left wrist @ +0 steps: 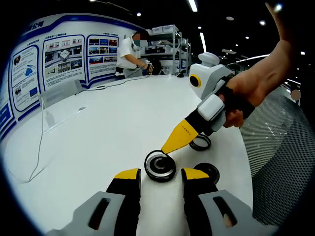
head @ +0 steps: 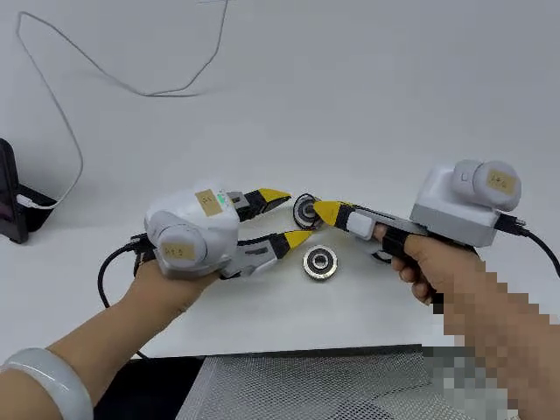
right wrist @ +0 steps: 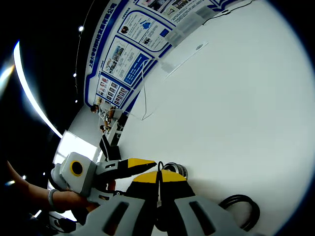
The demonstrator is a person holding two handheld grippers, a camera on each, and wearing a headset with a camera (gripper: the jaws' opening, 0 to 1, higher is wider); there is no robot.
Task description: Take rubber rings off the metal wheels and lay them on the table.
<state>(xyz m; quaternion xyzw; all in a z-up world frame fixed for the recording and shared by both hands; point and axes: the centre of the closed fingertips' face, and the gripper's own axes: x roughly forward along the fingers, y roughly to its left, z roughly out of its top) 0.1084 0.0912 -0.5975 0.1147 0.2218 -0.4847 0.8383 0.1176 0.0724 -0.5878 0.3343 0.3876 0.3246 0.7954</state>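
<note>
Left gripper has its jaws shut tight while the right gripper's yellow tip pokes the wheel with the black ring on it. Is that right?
Not quite. The left gripper has its jaws open, spread apart with the wheel ahead of the gap, as the left gripper view shows. The right gripper does poke its yellow tip at the wheel with the black ring on it.

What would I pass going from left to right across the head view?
Black device → left gripper, jaws open → metal wheel at its jaw tips → right gripper, jaws shut.
</note>
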